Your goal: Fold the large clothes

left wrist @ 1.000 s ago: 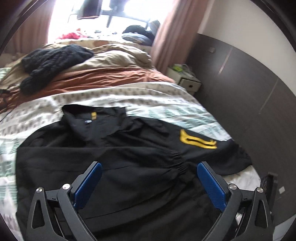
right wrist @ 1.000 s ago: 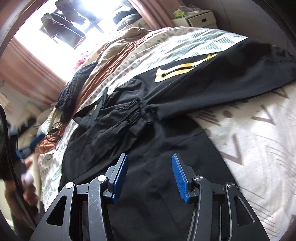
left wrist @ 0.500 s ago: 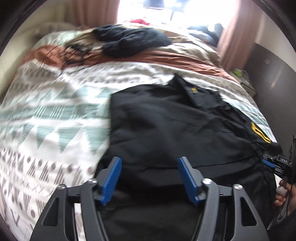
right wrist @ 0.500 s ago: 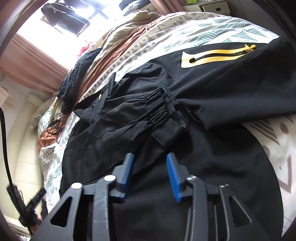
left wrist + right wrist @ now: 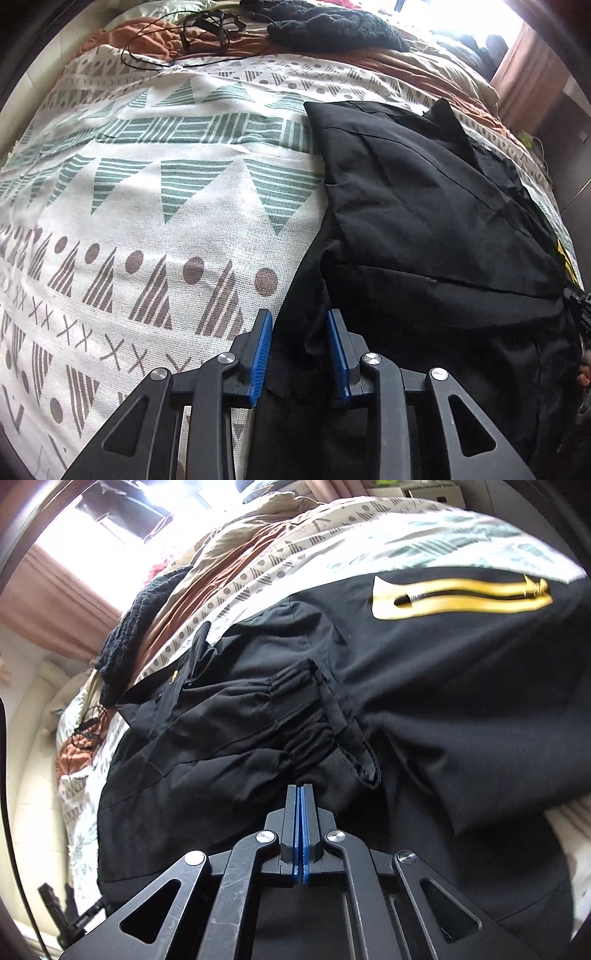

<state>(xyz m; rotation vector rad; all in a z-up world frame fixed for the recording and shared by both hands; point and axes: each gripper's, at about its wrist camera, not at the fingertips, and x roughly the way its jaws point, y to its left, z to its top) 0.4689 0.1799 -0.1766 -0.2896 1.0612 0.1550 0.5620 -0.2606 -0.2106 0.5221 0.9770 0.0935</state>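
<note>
Black jacket (image 5: pixel 424 206), spread flat on a patterned bedspread (image 5: pixel 155 192) with both sleeves folded across its body. Left gripper (image 5: pixel 300 325): jaws part-open and closing, the blue pads (image 5: pixel 261 354) straddling the jacket's lower left edge; dark fabric lies between them, but the pads do not yet press on it. Just beyond the left pad the bedspread shows grey triangles, dots and crosses, then bands of green striped triangles farther out. Right gripper (image 5: pixel 299 794): blue pads pressed together along their whole length, tips resting at the jacket fabric just below a gathered elastic cuff (image 5: pixel 303 709); whether a fold of cloth is pinched between the tips cannot be told from this view. From the cuff outward, the folded sleeve runs left toward the collar (image 5: pixel 173 686), and the second sleeve crosses to the right, carrying a yellow zip patch (image 5: pixel 458 596) near the far edge. Beyond the jacket, toward the head of the bed: a rust-brown sheet (image 5: pixel 388 62), a beige duvet (image 5: pixel 251 535), a dark knitted garment (image 5: pixel 332 29) and a tangle of black cable (image 5: pixel 207 26). Pink curtains (image 5: pixel 48 602) frame a bright window (image 5: pixel 122 520) behind the bed. In the left wrist view the right gripper's body is partly visible at the frame's right edge.
</note>
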